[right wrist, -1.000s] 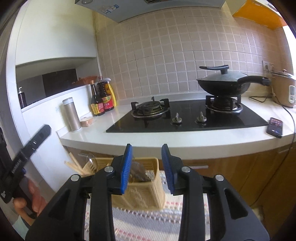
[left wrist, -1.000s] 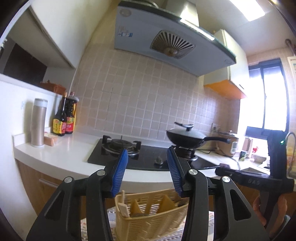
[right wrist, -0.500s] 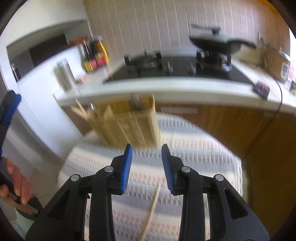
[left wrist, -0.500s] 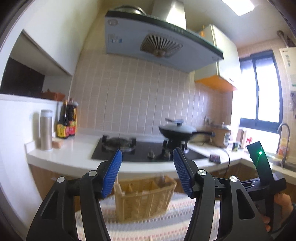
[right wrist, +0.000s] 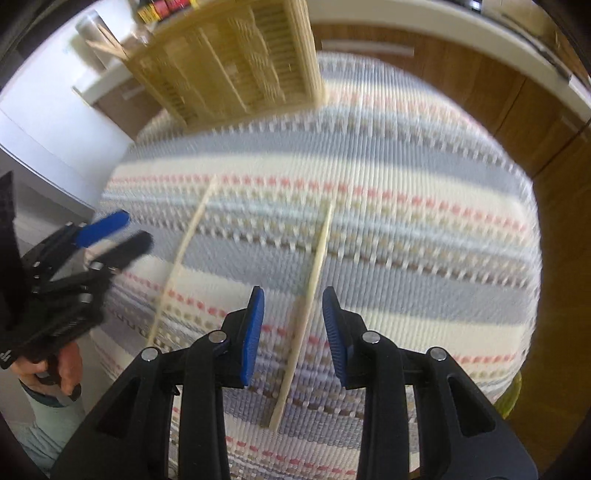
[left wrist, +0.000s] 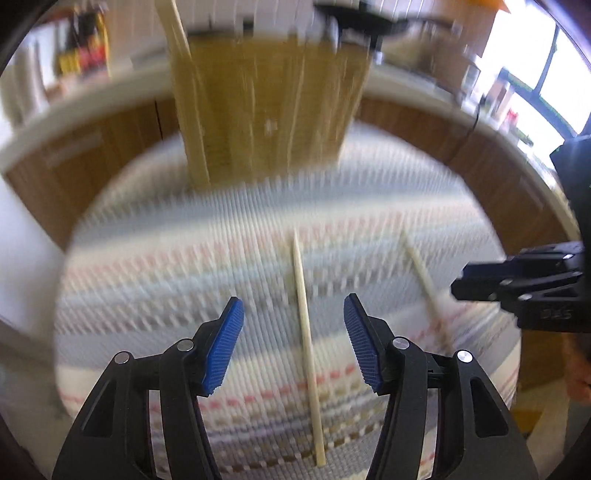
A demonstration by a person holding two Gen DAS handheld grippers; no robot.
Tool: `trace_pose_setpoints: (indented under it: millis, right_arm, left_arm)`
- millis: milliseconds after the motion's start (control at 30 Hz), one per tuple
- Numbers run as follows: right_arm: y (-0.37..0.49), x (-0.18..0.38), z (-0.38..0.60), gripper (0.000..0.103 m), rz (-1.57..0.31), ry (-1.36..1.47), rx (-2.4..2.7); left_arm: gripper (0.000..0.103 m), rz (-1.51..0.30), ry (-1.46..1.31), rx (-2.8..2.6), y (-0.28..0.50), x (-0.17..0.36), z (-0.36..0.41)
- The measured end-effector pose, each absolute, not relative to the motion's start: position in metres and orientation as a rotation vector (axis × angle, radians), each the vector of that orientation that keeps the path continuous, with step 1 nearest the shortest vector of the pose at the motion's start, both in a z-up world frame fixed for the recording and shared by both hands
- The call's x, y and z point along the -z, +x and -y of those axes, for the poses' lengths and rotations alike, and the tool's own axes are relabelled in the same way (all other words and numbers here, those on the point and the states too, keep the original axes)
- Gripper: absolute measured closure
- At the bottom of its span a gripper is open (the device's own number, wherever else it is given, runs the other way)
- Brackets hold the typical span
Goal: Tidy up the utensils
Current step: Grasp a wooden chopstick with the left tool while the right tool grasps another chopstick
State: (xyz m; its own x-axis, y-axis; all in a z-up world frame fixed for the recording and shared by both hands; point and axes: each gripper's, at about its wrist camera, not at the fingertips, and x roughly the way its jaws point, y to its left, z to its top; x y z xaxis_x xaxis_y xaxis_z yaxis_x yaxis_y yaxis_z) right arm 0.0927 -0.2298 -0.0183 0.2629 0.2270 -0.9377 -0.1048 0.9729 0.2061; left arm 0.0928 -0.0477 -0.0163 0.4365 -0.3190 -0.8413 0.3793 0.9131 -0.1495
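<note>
Two chopsticks lie on a striped cloth (right wrist: 388, 177), well apart and roughly parallel. The left chopstick (left wrist: 304, 325) runs lengthwise between the pads of the left gripper (left wrist: 293, 341); in the right wrist view the same stick (right wrist: 177, 266) lies just beside that gripper (right wrist: 118, 230). The right chopstick (right wrist: 306, 310) runs between the pads of the right gripper (right wrist: 293, 332), and the left wrist view shows it (left wrist: 424, 273) next to that gripper's black body (left wrist: 517, 280).

The left gripper's jaws stand spread, clear of the stick on both sides, having just been opening. The right gripper's jaws are narrower but also apart, with cloth visible on either side of the stick; neither pad seems to touch it, though blur makes the gap hard to judge.

At the far edge of the cloth stands a yellow basket (right wrist: 236, 62) with divided compartments; sticks (right wrist: 107, 40) poke out of its left end. In the left wrist view the basket (left wrist: 266, 99) is badly smeared.

Behind the basket run wooden cabinets (right wrist: 461, 77) under a white counter (right wrist: 406, 22). A hand (right wrist: 62, 365) grips the left gripper's handle.
</note>
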Motion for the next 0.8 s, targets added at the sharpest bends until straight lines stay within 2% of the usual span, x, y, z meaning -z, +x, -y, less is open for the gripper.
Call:
trace_pose_setpoints:
  millis: [133, 233, 300, 400, 467, 533, 633, 800]
  right_arm:
    - [0.087, 0.038, 0.226, 0.073, -1.328, 0.103, -0.221]
    - [0.088, 0.046, 0.223, 0.073, -1.345, 0.092, -0.210]
    - [0.089, 0.049, 0.222, 0.073, -1.341, 0.082, -0.204]
    - [0.096, 0.054, 0.219, 0.074, -1.365, 0.103, -0.204]
    - [0.100, 0.055, 0.215, 0.076, -1.373, 0.092, -0.195]
    - [0.105, 0.055, 0.211, 0.082, -1.379, 0.059, -0.178]
    - [0.113, 0.057, 0.204, 0.088, -1.385, 0.013, -0.149]
    - [0.116, 0.059, 0.191, 0.096, -1.393, -0.044, -0.123]
  left_arm:
    - [0.057, -1.108, 0.092, 0.439, 0.094, 0.040, 0.049]
    - [0.059, -1.122, 0.154, 0.448, 0.096, 0.043, 0.053]
    - [0.066, -1.140, 0.188, 0.472, 0.099, 0.045, 0.057]
    - [0.066, -1.171, 0.257, 0.505, 0.105, 0.044, 0.070]
    - [0.062, -1.196, 0.321, 0.545, 0.109, 0.045, 0.079]
    - [0.062, -1.217, 0.370, 0.559, 0.114, 0.046, 0.085]
    - [0.069, -1.238, 0.436, 0.547, 0.120, 0.047, 0.091]
    - [0.073, -1.278, 0.446, 0.522, 0.129, 0.049, 0.105]
